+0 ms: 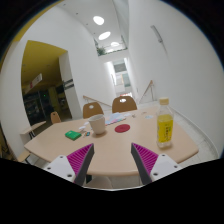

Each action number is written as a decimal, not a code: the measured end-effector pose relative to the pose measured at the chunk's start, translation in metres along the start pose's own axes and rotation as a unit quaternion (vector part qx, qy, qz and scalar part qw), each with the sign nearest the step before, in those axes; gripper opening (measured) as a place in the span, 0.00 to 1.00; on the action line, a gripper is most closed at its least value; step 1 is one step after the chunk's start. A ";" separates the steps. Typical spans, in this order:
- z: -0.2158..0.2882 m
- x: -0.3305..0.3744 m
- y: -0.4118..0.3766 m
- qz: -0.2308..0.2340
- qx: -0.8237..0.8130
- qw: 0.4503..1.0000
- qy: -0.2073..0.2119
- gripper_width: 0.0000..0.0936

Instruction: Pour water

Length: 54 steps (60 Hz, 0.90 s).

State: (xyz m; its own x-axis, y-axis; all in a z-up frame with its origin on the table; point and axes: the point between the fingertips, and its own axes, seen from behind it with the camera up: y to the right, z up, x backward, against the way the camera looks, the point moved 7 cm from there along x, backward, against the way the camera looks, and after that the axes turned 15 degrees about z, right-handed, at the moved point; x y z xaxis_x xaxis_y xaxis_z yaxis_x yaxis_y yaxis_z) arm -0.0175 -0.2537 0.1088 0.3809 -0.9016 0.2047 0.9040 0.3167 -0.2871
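A clear plastic bottle (164, 124) with yellow liquid and a yellow cap stands upright on the round light-wood table (110, 150), ahead of my fingers and to the right. A white cup (98, 124) stands farther back, ahead and a little left, next to a round red coaster (122, 128). My gripper (113, 160) is open and empty, held above the near part of the table. Its purple pads (80, 158) stand wide apart with bare tabletop between them.
A small green object (73, 133) lies on the table to the left of the cup. Two wooden chairs (124, 103) stand behind the table. Shelves line the left wall. A white wall rises on the right.
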 end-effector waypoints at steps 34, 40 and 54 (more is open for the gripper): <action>0.044 -0.001 0.167 -0.156 0.059 0.985 0.035 0.85; 0.048 -0.046 0.183 -0.152 0.066 0.985 0.039 0.85; 0.059 -0.064 0.202 -0.158 0.093 0.982 0.050 0.44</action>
State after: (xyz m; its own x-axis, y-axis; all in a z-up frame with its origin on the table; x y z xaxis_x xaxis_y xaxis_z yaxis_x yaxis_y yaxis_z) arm 0.1523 -0.1145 0.0924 0.0632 -0.9850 0.1603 0.9973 0.0564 -0.0469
